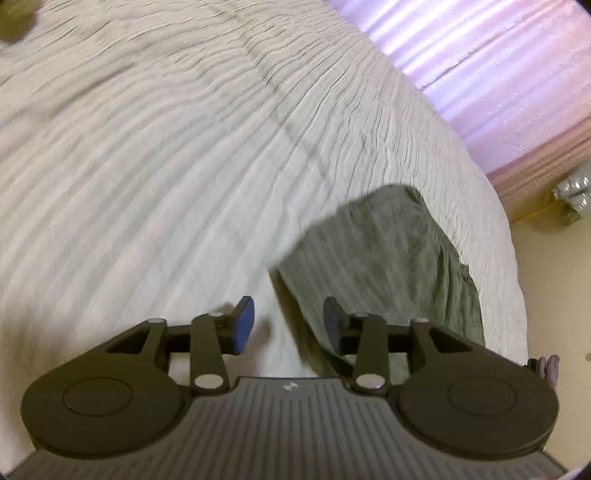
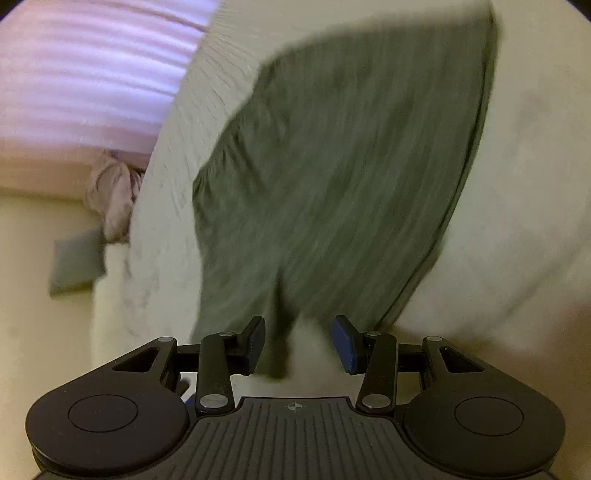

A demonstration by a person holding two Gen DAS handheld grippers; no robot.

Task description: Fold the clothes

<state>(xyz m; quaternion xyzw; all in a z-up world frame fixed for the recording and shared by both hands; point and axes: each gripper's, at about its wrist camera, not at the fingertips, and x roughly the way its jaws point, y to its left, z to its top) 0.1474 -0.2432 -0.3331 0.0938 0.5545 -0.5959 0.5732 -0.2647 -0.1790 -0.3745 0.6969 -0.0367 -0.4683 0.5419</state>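
Observation:
An olive-green garment [image 1: 388,258] lies folded on a white ribbed bedspread [image 1: 166,166], close to the bed's right edge. My left gripper [image 1: 289,325] hovers at the garment's near left corner. Its blue pads [image 1: 245,325] stand apart and press on nothing, so it is open. In the right wrist view the same garment [image 2: 332,166] fills the middle, blurred. My right gripper [image 2: 299,343] is over its near edge, where a dark fold of the cloth [image 2: 280,354] shows in the gap. The pads do not touch it, so this gripper is open too.
A lilac-pink curtain [image 1: 480,74] hangs beyond the bed, also in the right wrist view as the curtain [image 2: 74,74]. A pinkish cloth bundle [image 2: 110,195] and a grey flat thing [image 2: 77,258] lie on the cream floor [image 2: 37,332]. Another dark olive item [image 1: 14,22] sits at the far left.

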